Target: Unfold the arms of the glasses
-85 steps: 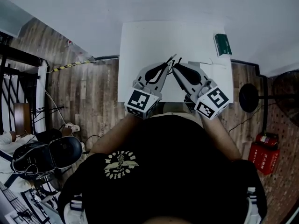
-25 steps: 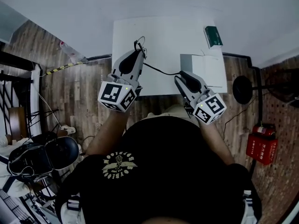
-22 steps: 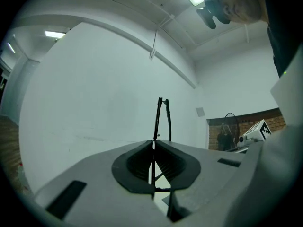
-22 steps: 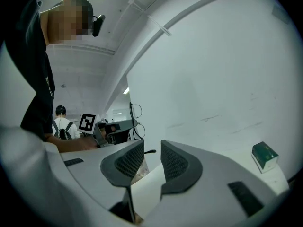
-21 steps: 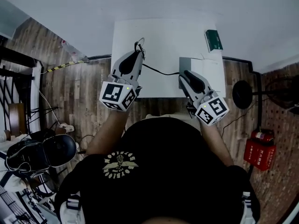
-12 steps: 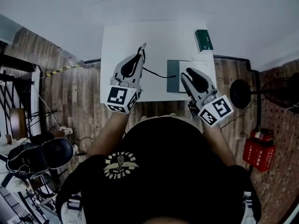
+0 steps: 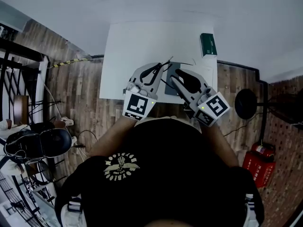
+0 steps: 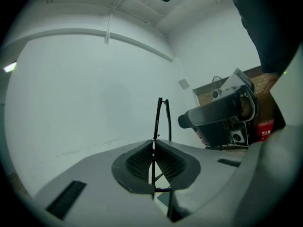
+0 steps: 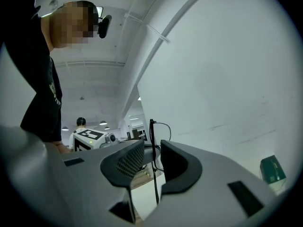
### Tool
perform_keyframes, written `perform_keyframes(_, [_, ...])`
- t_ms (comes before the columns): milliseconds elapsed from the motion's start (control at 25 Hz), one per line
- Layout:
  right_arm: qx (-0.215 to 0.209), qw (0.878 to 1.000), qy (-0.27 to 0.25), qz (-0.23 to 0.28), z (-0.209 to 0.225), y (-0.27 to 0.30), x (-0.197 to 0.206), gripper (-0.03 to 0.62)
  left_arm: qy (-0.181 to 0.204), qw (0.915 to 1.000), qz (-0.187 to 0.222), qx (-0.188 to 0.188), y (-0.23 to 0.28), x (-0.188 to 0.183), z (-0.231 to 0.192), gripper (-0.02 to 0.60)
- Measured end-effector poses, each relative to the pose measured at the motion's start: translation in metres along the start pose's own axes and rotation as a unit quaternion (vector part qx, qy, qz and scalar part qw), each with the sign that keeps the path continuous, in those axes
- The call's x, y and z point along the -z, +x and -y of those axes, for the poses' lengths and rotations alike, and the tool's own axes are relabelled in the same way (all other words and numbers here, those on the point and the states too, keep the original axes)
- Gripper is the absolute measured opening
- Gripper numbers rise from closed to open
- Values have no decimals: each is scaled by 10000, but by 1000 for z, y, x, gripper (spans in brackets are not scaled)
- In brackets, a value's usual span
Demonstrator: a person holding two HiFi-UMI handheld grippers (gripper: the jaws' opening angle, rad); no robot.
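Left gripper (image 7: 160, 69) is pinched tight on the glasses (image 8: 161, 117); in the left gripper view its jaws sit flat together with the thin black wire frame trapped in the seam and one arm poking straight up past the tips. Right gripper (image 9: 152, 157) is only part open, with a clear gap between the jaws. A thin black arm of the glasses stands in that gap, closer to the ribbed jaw, and I don't think it's squeezed yet. The glasses are held up in the air between the two tips, over the near edge of the white table (image 7: 142, 41), roughly above a grey mat (image 7: 176, 65). If I were doing this, I'd close the right one gently on that arm a bit out from the hinge. Then I'd swing it outward in an arc around the hinge rather than yanking sideways, and keep the left one dead steady, since that wire looks like it would bend or slip easily. The table is mostly bare apart from a small green box (image 7: 207, 44) near the far right corner. Wood plank floor (image 7: 90, 93), plain white wall behind the table, and a red fire extinguisher (image 7: 254, 162) off to the right.
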State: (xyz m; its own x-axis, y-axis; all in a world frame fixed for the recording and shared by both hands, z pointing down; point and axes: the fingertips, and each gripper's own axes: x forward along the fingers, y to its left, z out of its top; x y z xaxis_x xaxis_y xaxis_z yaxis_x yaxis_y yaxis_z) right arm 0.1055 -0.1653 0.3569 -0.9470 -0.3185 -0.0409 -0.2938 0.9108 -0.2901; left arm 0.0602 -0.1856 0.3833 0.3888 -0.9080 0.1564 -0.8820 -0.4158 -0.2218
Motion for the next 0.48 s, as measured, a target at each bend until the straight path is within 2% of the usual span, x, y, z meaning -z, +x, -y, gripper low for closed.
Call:
perform_keyframes(160, [-299,9991,260,162,-6,6,-4,109,256,9995,-143,-73,-4,-2,12,19])
perform_keyframes(480, [-596,9970,491,56,-19,17,17,106,645,9974,-335,6,-14,13,26,18])
